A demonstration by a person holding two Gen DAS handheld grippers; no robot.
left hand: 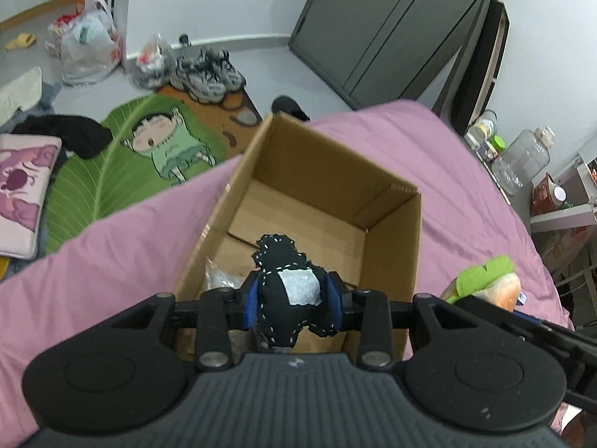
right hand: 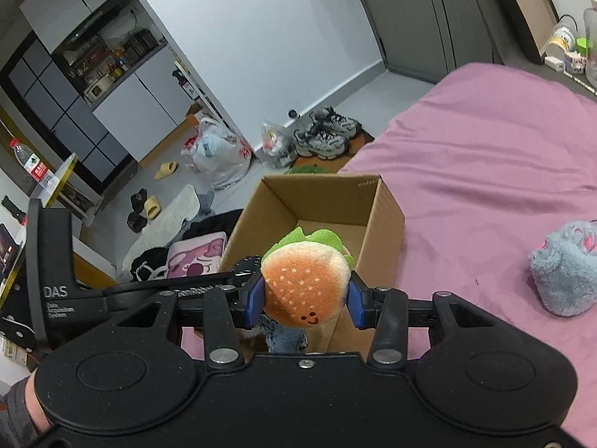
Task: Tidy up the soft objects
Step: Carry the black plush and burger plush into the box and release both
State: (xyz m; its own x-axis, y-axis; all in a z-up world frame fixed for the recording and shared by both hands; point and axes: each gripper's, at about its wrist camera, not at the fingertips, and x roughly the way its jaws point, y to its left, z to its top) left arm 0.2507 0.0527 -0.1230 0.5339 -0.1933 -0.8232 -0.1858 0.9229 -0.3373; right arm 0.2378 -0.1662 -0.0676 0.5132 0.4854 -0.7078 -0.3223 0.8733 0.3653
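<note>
From the left wrist view, the left hand-held gripper (left hand: 291, 298) is clamped on a black felt toy (left hand: 287, 287), its 2 blue pads (left hand: 250, 300) pressing the toy's sides. The toy is soft and lumpy, edged with white dashed stitching, and carries a pale, roughly square patch on its front. It hangs over the near end of an open cardboard box (left hand: 391, 246), a plain brown corrugated carton with upright walls and a flat floor, which stands on the bed (left hand: 112, 254) under a smooth pink sheet. A crinkled clear plastic bit (left hand: 220, 278) lies on the box floor at the near left. At the right, just beside the box, the burger plush (left hand: 488, 280) shows with its green felt frill and orange bun. Far off on the floor lie a green leaf-shaped mat (left hand: 104, 171) and grey sneakers (left hand: 209, 72).

From the right wrist view, the right hand-held gripper (right hand: 306, 298) grips the burger plush (right hand: 306, 287) between its blue pads (right hand: 256, 300). The plush is round and fuzzy, with an orange bun dotted in pale seeds, a small stitched smile and jagged green lettuce behind. It hovers over the near edge of the cardboard box (right hand: 388, 216). To the right on the bed (right hand: 485, 171) sits a shaggy grey-blue plush (right hand: 563, 276) with pink markings, well apart from the box.
</note>
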